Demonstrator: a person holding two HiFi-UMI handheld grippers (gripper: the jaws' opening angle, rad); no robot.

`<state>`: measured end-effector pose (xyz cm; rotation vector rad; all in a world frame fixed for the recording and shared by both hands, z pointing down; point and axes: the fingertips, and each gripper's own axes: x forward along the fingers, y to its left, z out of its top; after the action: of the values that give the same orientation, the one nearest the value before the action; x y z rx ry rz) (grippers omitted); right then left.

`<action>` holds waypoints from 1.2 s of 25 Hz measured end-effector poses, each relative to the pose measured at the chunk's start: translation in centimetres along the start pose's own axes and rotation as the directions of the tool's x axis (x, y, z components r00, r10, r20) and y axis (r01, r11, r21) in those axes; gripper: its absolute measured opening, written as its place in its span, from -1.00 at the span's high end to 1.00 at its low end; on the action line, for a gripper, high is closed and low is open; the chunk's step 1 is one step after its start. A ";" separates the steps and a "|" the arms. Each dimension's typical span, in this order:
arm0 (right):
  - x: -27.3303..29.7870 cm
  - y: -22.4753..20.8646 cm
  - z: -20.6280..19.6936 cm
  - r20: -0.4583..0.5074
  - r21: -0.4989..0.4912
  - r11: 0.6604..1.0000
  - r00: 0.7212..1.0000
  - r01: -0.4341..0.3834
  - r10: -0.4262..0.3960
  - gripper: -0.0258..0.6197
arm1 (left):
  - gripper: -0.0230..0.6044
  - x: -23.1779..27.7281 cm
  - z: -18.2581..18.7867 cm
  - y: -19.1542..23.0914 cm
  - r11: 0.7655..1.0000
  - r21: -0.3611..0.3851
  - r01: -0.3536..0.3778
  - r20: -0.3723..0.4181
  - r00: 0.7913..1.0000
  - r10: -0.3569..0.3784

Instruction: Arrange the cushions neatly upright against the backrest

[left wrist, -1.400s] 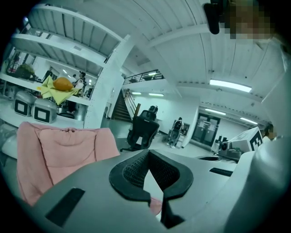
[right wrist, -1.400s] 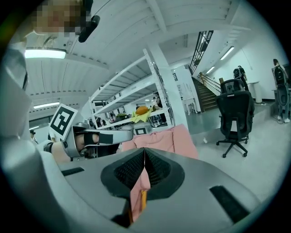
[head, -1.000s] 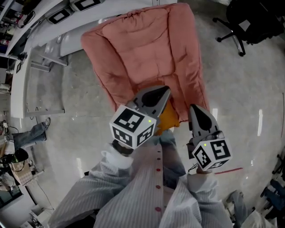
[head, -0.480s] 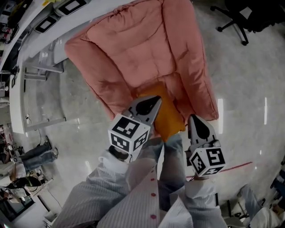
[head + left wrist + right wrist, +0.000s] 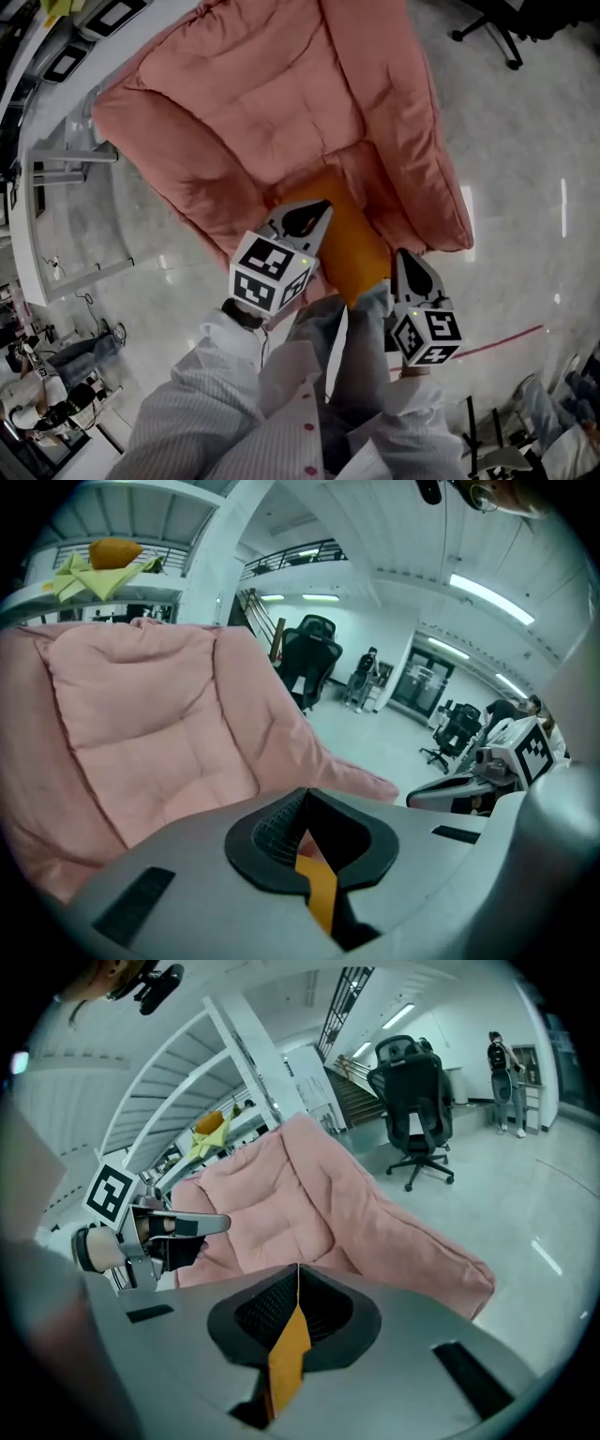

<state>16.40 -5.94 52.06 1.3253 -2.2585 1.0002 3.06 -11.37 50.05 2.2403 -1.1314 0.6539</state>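
Centre-left of the head view: the left gripper [image 5: 302, 216], jaws closed, pinches one edge of the flat orange fabric cushion [image 5: 352, 246]. The cushion sits at frame centre, at the front of the seat of the quilted pink padded lounge chair [image 5: 281, 103], which fills the upper frame. Lower right of centre: the right gripper [image 5: 405, 261], jaws likewise closed, clamps orange cushion fabric.

Plain orange cushion [image 5: 354, 251] lies approx. flat on seat front of pink quilted chair [image 5: 281, 103], near edge pinched by left gripper [image 5: 314, 210] & right gripper [image 5: 402, 257].
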 end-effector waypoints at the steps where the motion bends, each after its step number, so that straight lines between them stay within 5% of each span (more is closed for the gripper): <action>1: 0.5 -0.6 -1.0 -0.011 0.020 1.000 1.000 0.011 -0.010 0.88 | 0.89 0.7 -0.7 0.4 1.000 0.008 0.002 -0.018 1.000 -0.002; 11: 4.7 -4.3 -9.8 -0.143 0.143 0.988 0.989 0.062 -0.041 0.87 | 0.87 6.8 -6.9 4.8 0.994 0.110 0.007 -0.190 0.982 0.014; 16: 5.6 -5.8 -13.0 -0.197 0.182 0.978 0.978 0.099 -0.062 0.84 | 0.57 8.6 -9.8 7.2 0.990 0.137 0.023 -0.287 0.958 0.018; 21: 6.1 -8.3 -15.8 -0.252 0.216 0.969 0.966 0.120 -0.063 0.60 | 0.33 9.6 -13.0 8.9 0.991 0.129 0.035 -0.382 0.924 0.017; 30: 6.8 -11.3 -20.3 -0.340 0.277 0.953 0.940 0.125 -0.024 0.37 | 0.00 10.0 -16.7 10.5 0.990 0.141 0.023 -0.466 0.884 0.046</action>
<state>21.43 0.78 74.72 1.2294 -1.8440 1.4568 -3.36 -11.39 71.20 2.0231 -0.8722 1.2376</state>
